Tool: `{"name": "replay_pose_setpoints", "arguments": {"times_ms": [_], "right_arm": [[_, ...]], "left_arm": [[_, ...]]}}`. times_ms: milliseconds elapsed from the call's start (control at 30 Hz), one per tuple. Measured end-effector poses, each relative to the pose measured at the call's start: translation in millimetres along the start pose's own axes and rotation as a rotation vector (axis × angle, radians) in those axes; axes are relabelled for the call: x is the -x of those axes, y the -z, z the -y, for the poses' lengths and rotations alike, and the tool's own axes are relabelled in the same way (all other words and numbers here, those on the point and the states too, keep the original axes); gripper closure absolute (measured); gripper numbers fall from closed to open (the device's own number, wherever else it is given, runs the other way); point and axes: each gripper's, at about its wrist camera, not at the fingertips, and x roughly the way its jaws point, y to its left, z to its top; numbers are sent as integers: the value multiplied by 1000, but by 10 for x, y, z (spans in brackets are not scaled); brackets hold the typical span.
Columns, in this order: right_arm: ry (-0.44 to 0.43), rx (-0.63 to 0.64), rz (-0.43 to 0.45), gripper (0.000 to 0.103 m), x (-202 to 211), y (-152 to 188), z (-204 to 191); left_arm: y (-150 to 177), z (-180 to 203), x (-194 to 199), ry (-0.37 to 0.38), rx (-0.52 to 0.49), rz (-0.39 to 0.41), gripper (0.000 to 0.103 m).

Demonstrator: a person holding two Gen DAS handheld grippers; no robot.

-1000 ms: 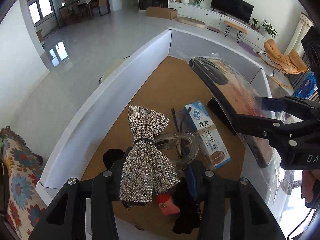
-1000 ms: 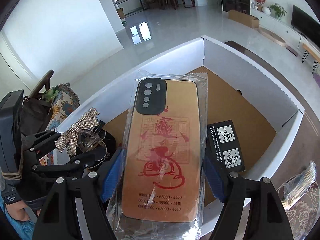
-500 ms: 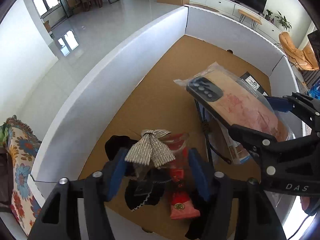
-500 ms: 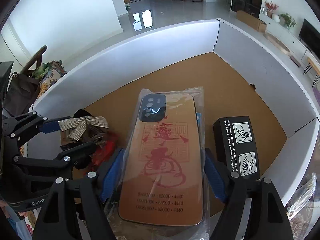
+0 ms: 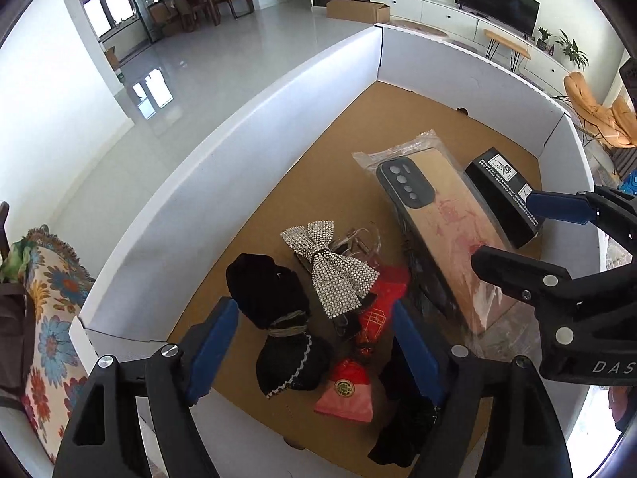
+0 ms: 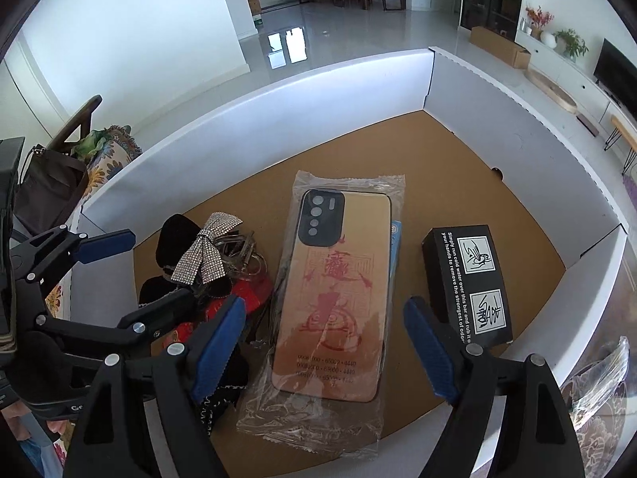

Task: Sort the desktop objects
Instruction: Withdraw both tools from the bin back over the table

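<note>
A rhinestone bow hair clip point(image 5: 330, 263) point(image 6: 207, 251) lies on a pile of black hair ties point(image 5: 270, 290) and a red pouch point(image 5: 350, 390), inside a white-walled cardboard box point(image 5: 239, 167). My left gripper point(image 5: 314, 342) point(image 6: 143, 275) hovers above that pile. Its jaws are opening, and the pads touch nothing. A bagged tan phone case point(image 6: 338, 290) point(image 5: 442, 231) lies flat on the box floor over a blue carton point(image 6: 395, 239). Over the case, my right gripper point(image 6: 323, 344) point(image 5: 529, 235) is opening its jaws, with both pads clear of it.
A black printed box point(image 6: 466, 283) point(image 5: 501, 191) lies right of the phone case, near the box's right wall point(image 6: 589, 279). A floral-cushioned chair point(image 5: 51, 298) and a dark bag point(image 6: 43, 191) stand outside on the left. Something in crinkled plastic point(image 6: 597, 390) lies outside on the right.
The left jaws have widened and let go of the bow clip, which now rests on the pile. The right jaws have spread off the phone case, which has dropped flat onto the box floor.
</note>
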Motion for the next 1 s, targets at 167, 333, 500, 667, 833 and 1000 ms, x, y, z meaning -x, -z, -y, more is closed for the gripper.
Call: {"name": "replay_pose_setpoints", "arguments": {"times_ms": [167,333,500,667,833,1000], "right_arm": [[17,10,43,20,261,162,-10],[42,2,97,20,617,433,74],[80,-23,154,15,978,804,270],[126,-98,180,13,1157,1275,614],[206,-217,175,13,1197,1933,1097],[296,-398,148,12,1221,2785,1636]], "left_arm": [[134,107,276,-2,-7,59,25],[272,372,635,-10,-52,126,25],[430,685,985,16,-99,191,25],[548,1078,1234,46,-155,238,25],[766,1543,1332,127,-216,231,24],[1103,2078,1125,207,-286,180,8]]}}
